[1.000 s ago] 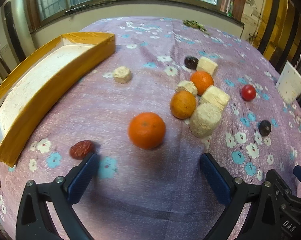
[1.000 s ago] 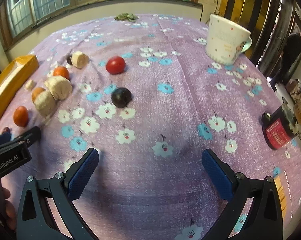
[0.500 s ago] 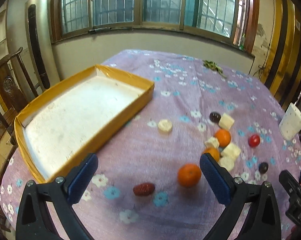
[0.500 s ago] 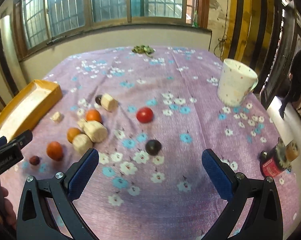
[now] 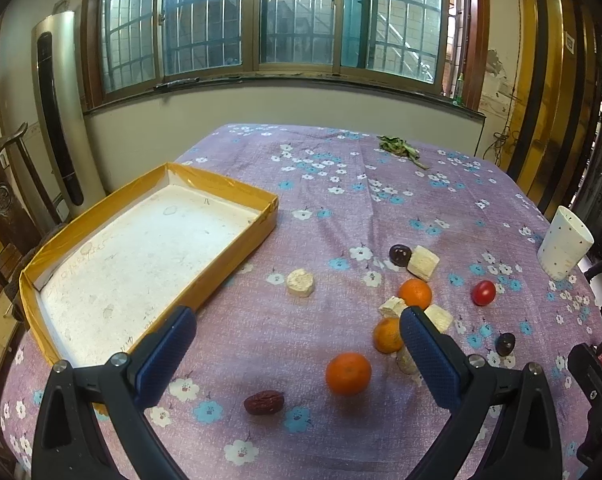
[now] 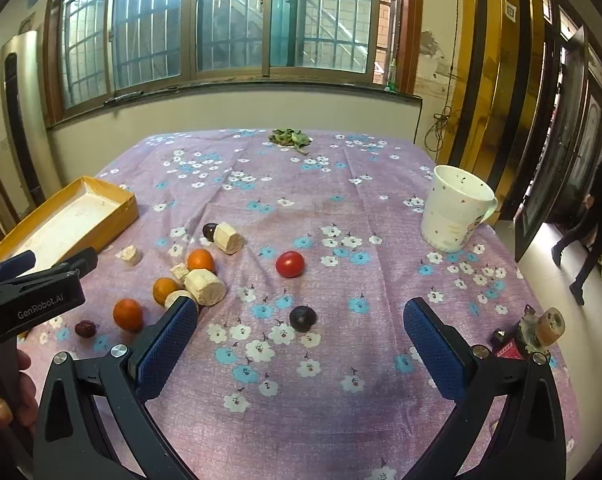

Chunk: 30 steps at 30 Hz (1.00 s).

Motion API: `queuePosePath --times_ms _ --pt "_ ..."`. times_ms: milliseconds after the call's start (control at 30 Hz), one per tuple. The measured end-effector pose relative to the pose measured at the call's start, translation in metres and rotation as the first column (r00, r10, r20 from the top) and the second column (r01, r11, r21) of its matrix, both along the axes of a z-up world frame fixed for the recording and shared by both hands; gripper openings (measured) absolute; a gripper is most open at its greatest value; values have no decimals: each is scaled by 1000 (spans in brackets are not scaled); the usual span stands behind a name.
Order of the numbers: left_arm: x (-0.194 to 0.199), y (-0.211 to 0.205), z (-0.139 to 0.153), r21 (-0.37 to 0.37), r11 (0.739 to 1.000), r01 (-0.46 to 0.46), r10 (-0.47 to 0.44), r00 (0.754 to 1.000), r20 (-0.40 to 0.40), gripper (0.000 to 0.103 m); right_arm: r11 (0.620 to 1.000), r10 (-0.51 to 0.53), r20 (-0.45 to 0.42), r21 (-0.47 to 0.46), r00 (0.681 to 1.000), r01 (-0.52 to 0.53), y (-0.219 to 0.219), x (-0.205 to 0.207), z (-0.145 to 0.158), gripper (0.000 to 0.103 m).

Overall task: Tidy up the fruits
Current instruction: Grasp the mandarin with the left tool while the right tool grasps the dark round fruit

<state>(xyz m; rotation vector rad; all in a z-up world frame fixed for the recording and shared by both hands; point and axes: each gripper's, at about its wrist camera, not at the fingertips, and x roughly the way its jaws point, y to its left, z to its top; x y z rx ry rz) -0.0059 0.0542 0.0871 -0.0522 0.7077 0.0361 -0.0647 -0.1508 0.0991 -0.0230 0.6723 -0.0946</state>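
The desk [image 5: 341, 208] wears a purple cloth printed with small flowers. The yellow-walled tray [image 5: 141, 264] with a white floor lies at about nine o'clock in the left wrist view. A white mug [image 6: 455, 214] stands upright at two o'clock in the right wrist view.

The left hand-held gripper [image 5: 297, 346] hangs above the cloth with its blue pads spread wide and nothing between them. The right hand-held gripper [image 6: 301, 340] is likewise released and empty.

The fruits lie loose on the cloth, none in the tray. In the left wrist view, three oranges run from five o'clock toward three: the nearest orange [image 5: 348, 373], a middle orange [image 5: 387, 335] and a far orange [image 5: 415, 293], with pale chunks [image 5: 423, 263] among them. A red tomato [image 6: 289, 264] sits apart near the centre of the right wrist view, with a dark plum [image 6: 302, 318] just below it. A red date [image 5: 263, 402] lies at six o'clock in the left wrist view.
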Motion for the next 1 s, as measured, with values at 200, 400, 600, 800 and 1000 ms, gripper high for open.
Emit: queuePosePath --times_ms 200,400,600,800,1000 --pt "1 9 4 24 1000 2 -2 1000 30 103 1000 -2 -8 -8 1000 2 -5 -2 0 103" --pt "4 20 -1 56 998 2 -3 1000 21 103 1000 0 -32 13 999 0 -14 3 -8 103" --pt "2 25 -10 106 993 47 -47 999 -6 103 1000 19 -76 -5 997 -20 -15 8 -22 102" --pt "-6 19 -24 129 981 143 -137 989 -50 103 999 42 -93 -12 995 -44 -10 11 -27 100" --pt "-2 2 -40 120 962 244 -228 965 -130 103 998 54 -118 -22 992 -57 -5 13 -32 100"
